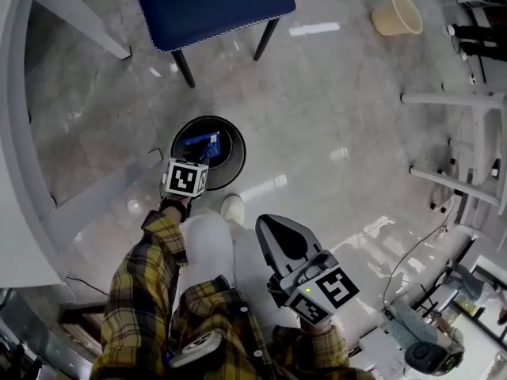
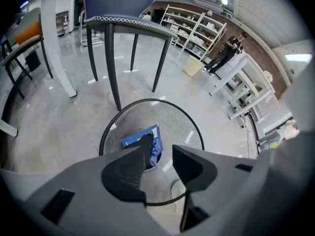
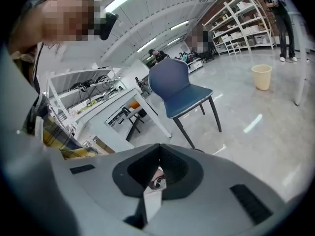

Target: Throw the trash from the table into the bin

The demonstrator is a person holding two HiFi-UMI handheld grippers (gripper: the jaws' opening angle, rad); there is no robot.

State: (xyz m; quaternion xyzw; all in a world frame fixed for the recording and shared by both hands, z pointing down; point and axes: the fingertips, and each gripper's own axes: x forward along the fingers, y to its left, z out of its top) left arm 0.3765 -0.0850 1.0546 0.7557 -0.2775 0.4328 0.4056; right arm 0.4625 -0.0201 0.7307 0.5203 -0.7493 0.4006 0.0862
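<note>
Blue wrapper (image 2: pixel 137 139) lies in the bin (image 2: pixel 195 126) below the empty, parted left hand-held gripper (image 2: pixel 160 152); the right hand-held gripper (image 3: pixel 158 167) pinches a white scrap (image 3: pixel 153 201).

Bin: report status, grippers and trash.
Left gripper over bin, jaws open, empty. Blue wrapper already inside. Right gripper shut on pale scrap. Nothing blocking the bin.

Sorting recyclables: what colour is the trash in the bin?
Blue trash, clearest in the left gripper view.
</note>
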